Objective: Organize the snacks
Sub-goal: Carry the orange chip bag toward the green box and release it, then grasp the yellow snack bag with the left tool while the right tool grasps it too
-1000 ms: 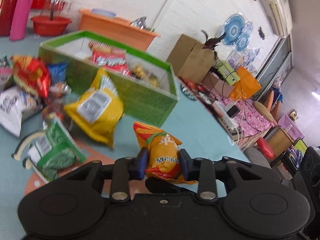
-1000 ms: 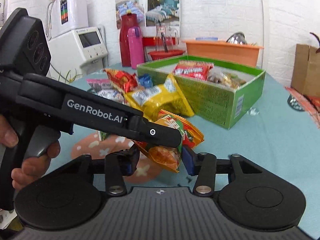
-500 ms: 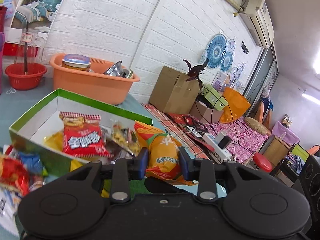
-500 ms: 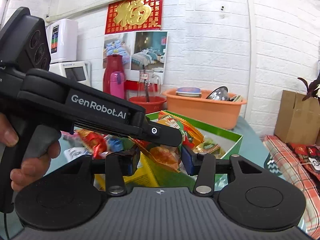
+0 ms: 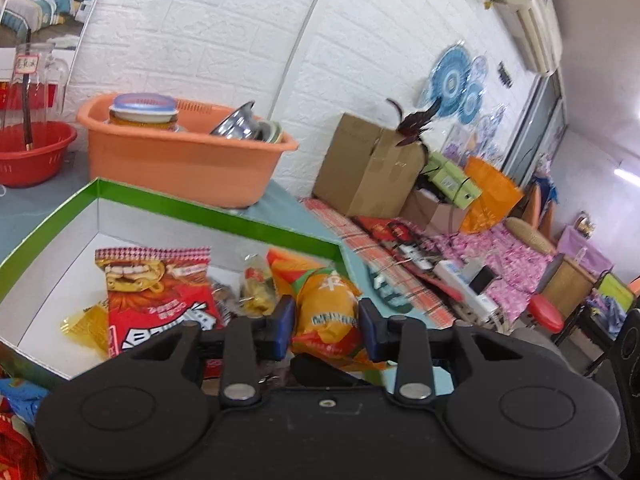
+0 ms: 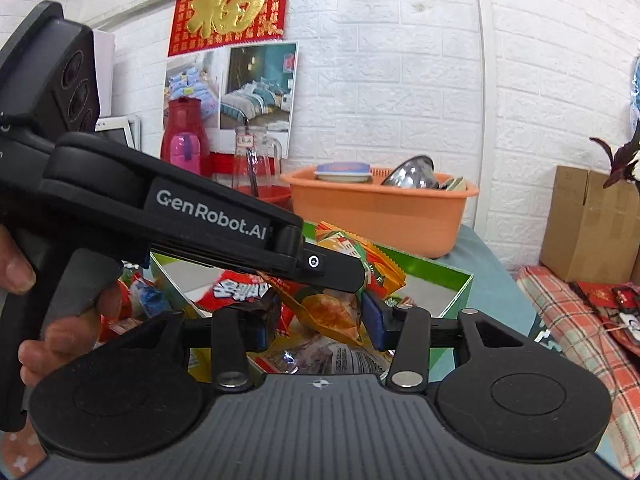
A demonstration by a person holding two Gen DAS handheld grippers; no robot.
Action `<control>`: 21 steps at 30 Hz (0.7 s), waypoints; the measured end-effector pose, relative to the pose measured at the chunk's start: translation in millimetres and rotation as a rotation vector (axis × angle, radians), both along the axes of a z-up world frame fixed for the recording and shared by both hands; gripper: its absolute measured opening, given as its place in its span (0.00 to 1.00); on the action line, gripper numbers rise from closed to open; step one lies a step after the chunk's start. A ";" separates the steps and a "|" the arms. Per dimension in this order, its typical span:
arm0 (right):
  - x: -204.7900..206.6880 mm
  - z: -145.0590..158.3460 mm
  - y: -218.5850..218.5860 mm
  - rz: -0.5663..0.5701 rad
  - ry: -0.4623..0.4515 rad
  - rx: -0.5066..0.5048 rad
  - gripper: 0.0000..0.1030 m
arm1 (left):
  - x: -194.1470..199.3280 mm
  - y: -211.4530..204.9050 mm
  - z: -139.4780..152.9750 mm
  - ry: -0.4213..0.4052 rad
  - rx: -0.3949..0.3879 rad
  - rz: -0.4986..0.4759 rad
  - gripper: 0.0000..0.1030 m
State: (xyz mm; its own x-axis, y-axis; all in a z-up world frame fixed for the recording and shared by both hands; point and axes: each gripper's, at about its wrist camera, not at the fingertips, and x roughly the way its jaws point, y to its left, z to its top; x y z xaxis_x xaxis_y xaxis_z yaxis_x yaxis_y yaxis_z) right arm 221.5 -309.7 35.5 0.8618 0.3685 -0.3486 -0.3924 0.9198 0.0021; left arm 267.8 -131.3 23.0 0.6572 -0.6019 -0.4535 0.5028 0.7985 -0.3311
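Green box (image 5: 168, 204) stands open-topped; orange basin (image 5: 188, 168) crowds just behind it.

Blue table (image 5: 280, 204): green box (image 5: 168, 204), orange basin (image 5: 180, 168)

The room is bright and evenly lit from overhead; the white brick wall (image 6: 400, 80) throws the light back, so shadows are soft and faint; a ceiling lamp (image 5: 628, 172) burns out to white at the far right; both fisheye views bend straight lines and darken in the corners; the snack packets (image 5: 160, 300) low in each view are slightly blurred.
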 end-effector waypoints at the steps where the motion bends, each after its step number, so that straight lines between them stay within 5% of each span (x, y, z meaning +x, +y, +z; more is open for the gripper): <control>1: 3.4 -4.8 1.1 -0.005 0.008 -0.003 0.76 | 2.6 -0.4 -4.5 0.010 0.016 0.012 1.00; 4: 7.1 -18.0 2.6 -0.037 0.042 -0.028 0.99 | -0.4 3.6 -13.4 0.014 0.023 0.056 1.00; 10: -5.7 -9.6 2.6 -0.048 0.029 -0.015 1.00 | -23.4 12.4 4.1 -0.035 0.008 0.092 1.00; 21: -78.6 20.2 -15.0 -0.010 0.021 0.184 1.00 | -124.1 63.3 42.4 -0.057 -0.054 0.215 1.00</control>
